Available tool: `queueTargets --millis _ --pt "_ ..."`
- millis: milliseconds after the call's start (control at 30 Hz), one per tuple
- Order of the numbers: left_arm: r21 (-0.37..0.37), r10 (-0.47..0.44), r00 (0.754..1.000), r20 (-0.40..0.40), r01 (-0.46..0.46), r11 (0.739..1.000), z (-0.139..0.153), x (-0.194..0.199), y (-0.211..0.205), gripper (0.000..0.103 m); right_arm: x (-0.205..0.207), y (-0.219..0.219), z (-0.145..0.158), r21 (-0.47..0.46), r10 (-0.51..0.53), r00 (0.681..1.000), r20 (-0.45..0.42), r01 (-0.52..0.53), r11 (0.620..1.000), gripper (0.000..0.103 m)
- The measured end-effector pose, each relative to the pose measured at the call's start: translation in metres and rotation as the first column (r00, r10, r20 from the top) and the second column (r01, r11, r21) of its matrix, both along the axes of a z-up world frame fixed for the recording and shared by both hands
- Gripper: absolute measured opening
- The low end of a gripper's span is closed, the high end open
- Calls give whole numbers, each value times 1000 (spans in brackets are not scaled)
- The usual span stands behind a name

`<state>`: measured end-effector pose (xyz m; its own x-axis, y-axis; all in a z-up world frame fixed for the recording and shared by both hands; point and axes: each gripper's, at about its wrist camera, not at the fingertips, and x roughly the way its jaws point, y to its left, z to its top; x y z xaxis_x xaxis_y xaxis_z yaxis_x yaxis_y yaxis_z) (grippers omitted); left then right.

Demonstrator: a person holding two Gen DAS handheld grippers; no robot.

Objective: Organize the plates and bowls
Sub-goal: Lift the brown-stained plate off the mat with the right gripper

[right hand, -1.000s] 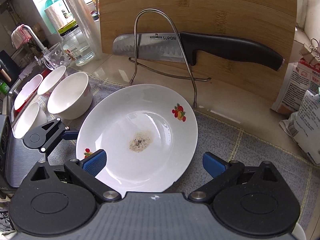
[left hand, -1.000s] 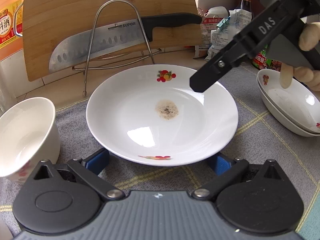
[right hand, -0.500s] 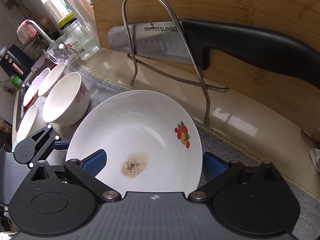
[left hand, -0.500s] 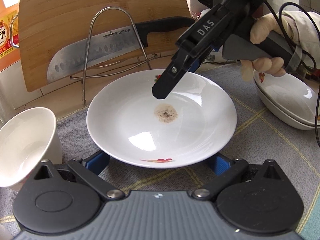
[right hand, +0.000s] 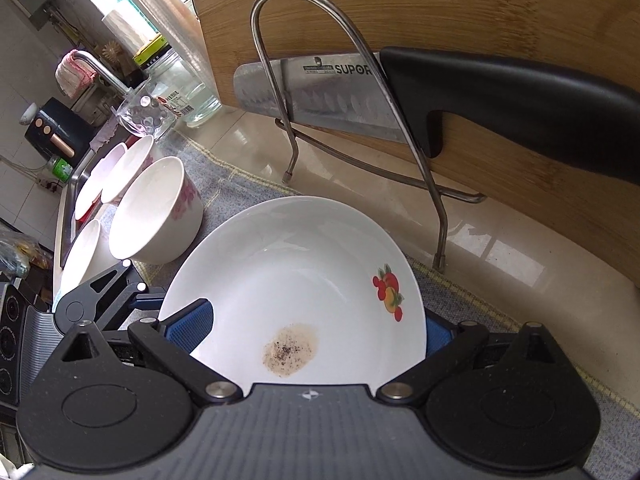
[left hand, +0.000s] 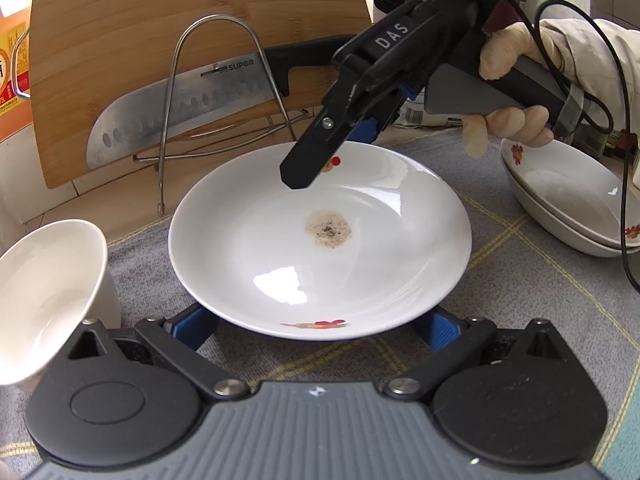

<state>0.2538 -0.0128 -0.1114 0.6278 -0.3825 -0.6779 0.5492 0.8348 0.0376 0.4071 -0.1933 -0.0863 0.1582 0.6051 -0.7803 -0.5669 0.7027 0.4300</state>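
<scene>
Right tool nearer glossy round plate

I'm looking at a home kitchen counter. A bamboo cutting board leans upright at the back, with a knife (blade marked SUPOR) slotted in a wire rack in front of it. To the side I can see a tap with a cloth draped on it, and the steel edge of a sink. A glass jar stands on the glossy counter, and a grey woven mat covers the near part. A used plate, white bowls and deep dishes sit about. A cooktop's dials show at one edge.
</scene>
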Motion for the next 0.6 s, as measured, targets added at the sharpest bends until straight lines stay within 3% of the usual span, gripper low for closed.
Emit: queueTargets --millis 600 --pt "9 -4 1000 -7 4 1000 2 -1 -1 102 2 2 1 4 -5 1000 -11 5 1000 103"
